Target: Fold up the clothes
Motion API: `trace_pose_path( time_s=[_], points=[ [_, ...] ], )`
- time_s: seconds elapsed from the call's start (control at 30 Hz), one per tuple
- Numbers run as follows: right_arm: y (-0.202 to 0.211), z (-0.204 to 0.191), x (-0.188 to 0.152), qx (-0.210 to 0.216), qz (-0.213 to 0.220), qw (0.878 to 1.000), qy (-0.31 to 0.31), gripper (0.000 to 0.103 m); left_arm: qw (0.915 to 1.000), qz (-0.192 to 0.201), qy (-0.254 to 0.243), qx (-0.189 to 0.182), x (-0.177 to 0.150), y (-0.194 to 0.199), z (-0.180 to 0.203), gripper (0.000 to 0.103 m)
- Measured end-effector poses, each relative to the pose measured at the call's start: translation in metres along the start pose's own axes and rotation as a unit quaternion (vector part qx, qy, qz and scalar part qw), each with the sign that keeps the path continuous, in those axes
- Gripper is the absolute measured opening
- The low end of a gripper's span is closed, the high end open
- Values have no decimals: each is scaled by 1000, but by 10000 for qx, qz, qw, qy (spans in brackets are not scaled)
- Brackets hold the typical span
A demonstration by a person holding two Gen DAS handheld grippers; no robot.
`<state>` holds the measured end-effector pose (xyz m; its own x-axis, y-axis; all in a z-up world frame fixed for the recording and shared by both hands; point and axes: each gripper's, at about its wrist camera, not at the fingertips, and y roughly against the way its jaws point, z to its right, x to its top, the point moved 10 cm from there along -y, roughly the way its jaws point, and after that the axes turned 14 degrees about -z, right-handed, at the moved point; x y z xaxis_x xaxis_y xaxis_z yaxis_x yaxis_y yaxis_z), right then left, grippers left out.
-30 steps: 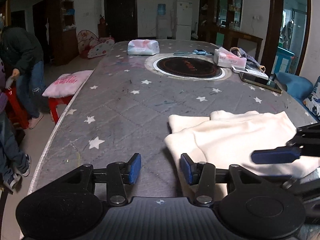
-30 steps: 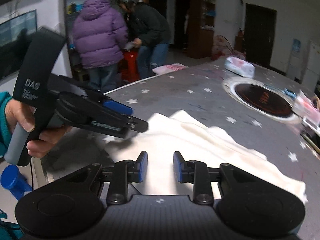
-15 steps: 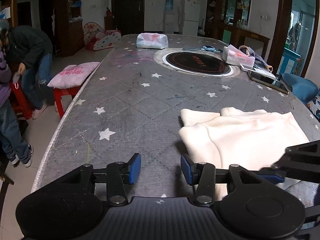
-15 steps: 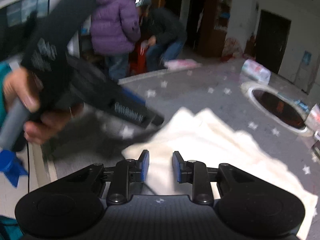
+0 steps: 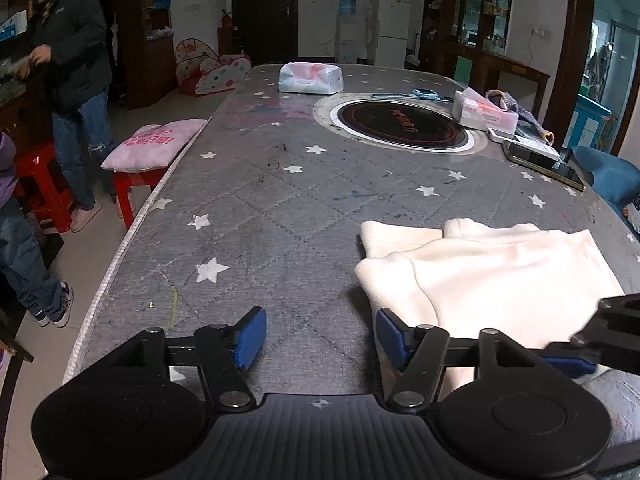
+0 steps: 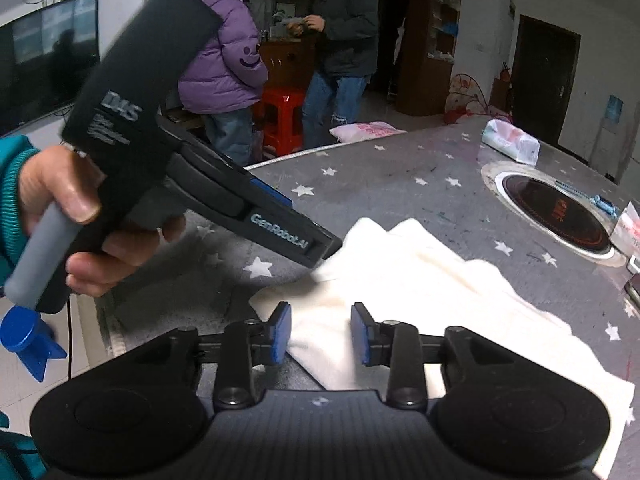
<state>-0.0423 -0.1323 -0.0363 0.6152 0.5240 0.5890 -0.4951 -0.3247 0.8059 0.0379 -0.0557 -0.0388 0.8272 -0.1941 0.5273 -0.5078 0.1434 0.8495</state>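
Observation:
A cream-white folded garment (image 5: 496, 272) lies flat on the grey star-patterned table (image 5: 280, 216), near its front right. My left gripper (image 5: 320, 338) is open and empty, just left of the garment's near left corner. My right gripper (image 6: 318, 334) is open, low over the garment's (image 6: 404, 280) near edge, holding nothing. The left gripper also shows in the right wrist view (image 6: 320, 246), its tip at the garment's left corner. The right gripper's finger shows at the right edge of the left wrist view (image 5: 576, 358).
A round black induction plate (image 5: 400, 124) sits mid-table. Behind it lie a tissue pack (image 5: 311, 77), a white box (image 5: 484, 112) and phones (image 5: 540, 160). Two people (image 6: 280, 48) stand by red stools (image 5: 38, 184) left of the table.
Both grippers have pulled back toward the near table edge and risen slightly. The right gripper has opened a little wider. The garment has not moved.

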Motion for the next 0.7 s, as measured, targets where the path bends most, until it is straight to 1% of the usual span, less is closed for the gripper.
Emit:
trace_pose_path(
  time_s=[0.13,0.23,0.3,0.33,0.37,0.47,0.57,0.67,0.7],
  points=[
    [5,-8,0,-5,15,9998,181,37,9999,-27,112,63,1,-1,-4,73],
    [3,-18,1,-54,28,9992,405,40,9998,-41,192,62,2,0,-7,75],
    [-2,-25,1,-78,-25,9983,575,41,9997,-37,252,49,3,1,-10,80],
    [-4,-29,1,-94,-52,9978,659,42,9996,-40,280,21,3,1,-10,80],
    [-7,-31,1,-158,-79,9972,722,44,9995,-44,308,-8,3,1,-11,80],
    [-15,-35,0,-386,-145,9949,918,44,9990,-75,416,-149,4,2,-11,83],
    [-22,-37,-1,-562,-235,9931,1005,42,9977,-144,560,-348,4,1,-9,83],
    [-22,-35,1,-663,-214,9930,958,28,9954,-206,750,-566,4,2,-7,84],
    [-18,-32,2,-588,-162,9945,851,24,9936,-240,856,-694,5,2,-6,84]
  ],
)
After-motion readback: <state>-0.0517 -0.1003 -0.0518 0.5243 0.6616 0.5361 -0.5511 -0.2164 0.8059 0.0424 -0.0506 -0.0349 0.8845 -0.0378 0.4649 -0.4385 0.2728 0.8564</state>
